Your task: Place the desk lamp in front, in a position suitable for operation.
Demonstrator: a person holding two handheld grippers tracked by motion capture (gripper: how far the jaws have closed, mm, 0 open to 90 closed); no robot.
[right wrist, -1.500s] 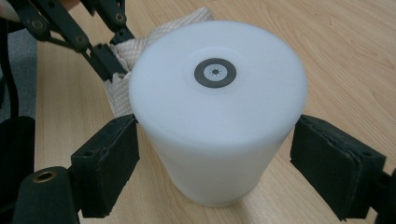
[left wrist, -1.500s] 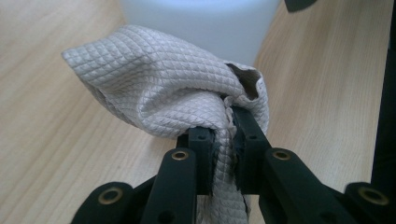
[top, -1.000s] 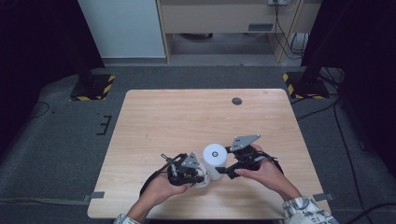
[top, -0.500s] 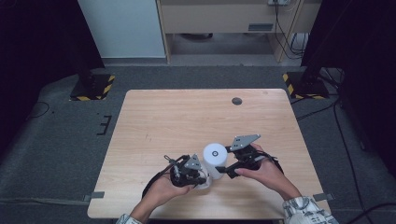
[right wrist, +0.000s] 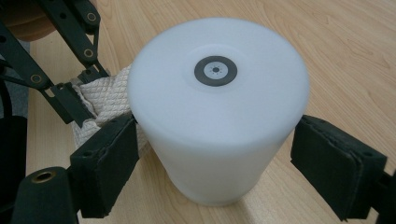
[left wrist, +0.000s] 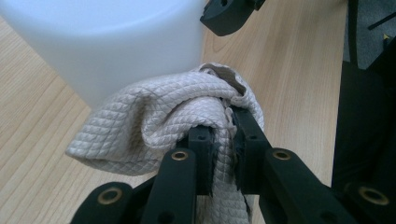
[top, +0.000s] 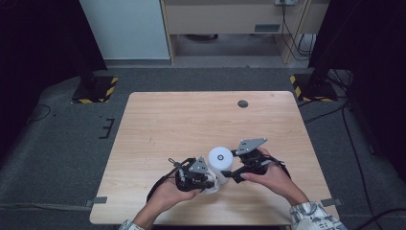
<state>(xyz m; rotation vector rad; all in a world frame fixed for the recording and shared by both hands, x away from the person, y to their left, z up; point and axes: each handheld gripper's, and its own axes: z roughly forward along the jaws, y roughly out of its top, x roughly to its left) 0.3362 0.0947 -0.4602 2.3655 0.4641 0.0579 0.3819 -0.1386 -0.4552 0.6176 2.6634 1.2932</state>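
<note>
A white cylinder with a dark ring on its flat top stands upright on the wooden table, near the front edge. My right gripper reaches around it from the right. In the right gripper view the padded jaws of the right gripper stand wide and press on both sides of the cylinder. My left gripper is shut on a bunched beige quilted cloth. The cloth lies against the lower side of the cylinder. The cloth bulges out beside the right gripper's left pad.
A small dark round disc sits at the far right of the table. Black stands with yellow-black striped feet rest on the grey floor beyond both far corners. Cables trail on the floor at the right.
The left gripper with the cloth has edged slightly to the right against the cylinder. The right gripper and the cylinder have kept still.
</note>
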